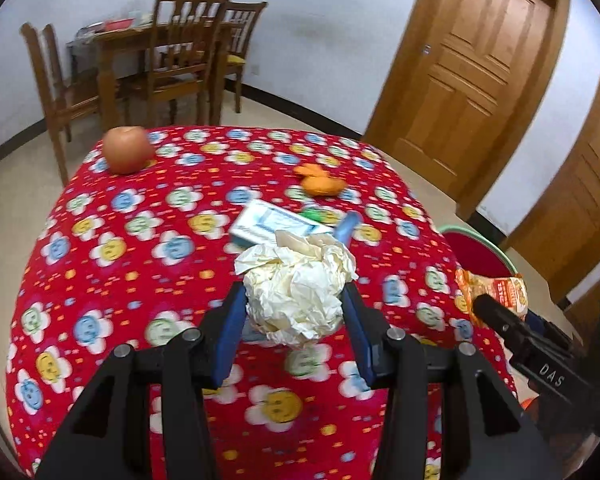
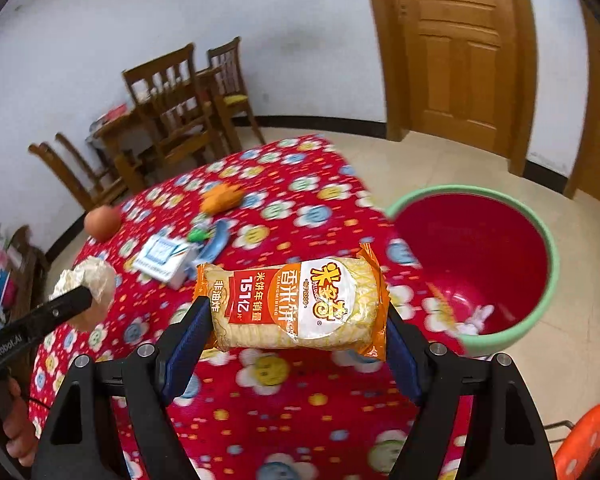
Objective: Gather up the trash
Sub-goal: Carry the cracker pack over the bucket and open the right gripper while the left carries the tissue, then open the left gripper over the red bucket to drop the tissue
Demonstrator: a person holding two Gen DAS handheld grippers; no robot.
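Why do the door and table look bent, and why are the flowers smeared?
Both views use fisheye lenses, curving the door and table edge. Left wrist view: the tablecloth is motion-blurred, the paper ball sharper. Right wrist view: the snack packet is crisp.

The table [image 1: 100, 264] wears a soft, matt cloth, printed and faintly fuzzy. Above it, the crumpled paper ball [image 1: 298, 292] looks thin, creased and dull, while the rice-cracker packet [image 2: 296, 304] is glossy plastic film with crimped ends. On the cloth, the apple [image 1: 126, 150] has a smooth, faintly shiny skin and the small box [image 1: 270, 226] looks like smooth printed cardboard. Beside the table, the bin [image 2: 476, 264] is smooth, slightly glossy plastic. Behind the table, the door [image 1: 472, 68] and chairs [image 1: 180, 48] are varnished wood.
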